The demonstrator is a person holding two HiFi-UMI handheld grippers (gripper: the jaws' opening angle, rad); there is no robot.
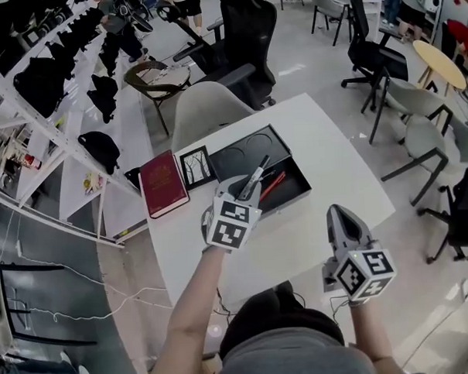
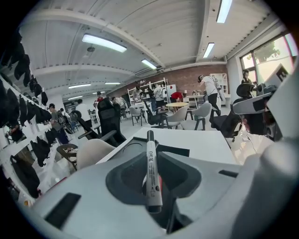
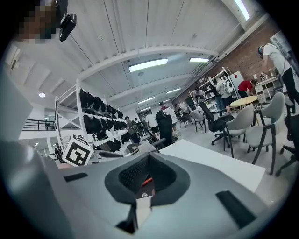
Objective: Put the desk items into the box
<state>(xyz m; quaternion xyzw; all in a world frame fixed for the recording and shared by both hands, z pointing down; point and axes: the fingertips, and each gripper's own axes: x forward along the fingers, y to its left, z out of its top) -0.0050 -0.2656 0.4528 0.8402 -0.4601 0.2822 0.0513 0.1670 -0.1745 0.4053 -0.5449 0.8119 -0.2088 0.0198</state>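
My left gripper (image 1: 246, 191) (image 2: 152, 161) is shut on a grey-and-black marker (image 1: 254, 178) (image 2: 152, 172). It holds the marker over the near part of the open black box (image 1: 245, 152) (image 2: 174, 150), and the marker's tip points toward the box. A red pen (image 1: 272, 186) lies inside the box. A dark red book (image 1: 163, 184) and a small black picture frame (image 1: 196, 167) lie on the white table (image 1: 333, 147) left of the box. My right gripper (image 1: 338, 214) (image 3: 147, 164) hovers at the table's near right edge, its jaws together with nothing between them.
A white chair (image 1: 207, 104) is tucked in at the table's far side. Shelves with black items (image 1: 55, 82) run along the left. Grey and black chairs (image 1: 417, 128) and a round wooden table (image 1: 438, 63) stand to the right.
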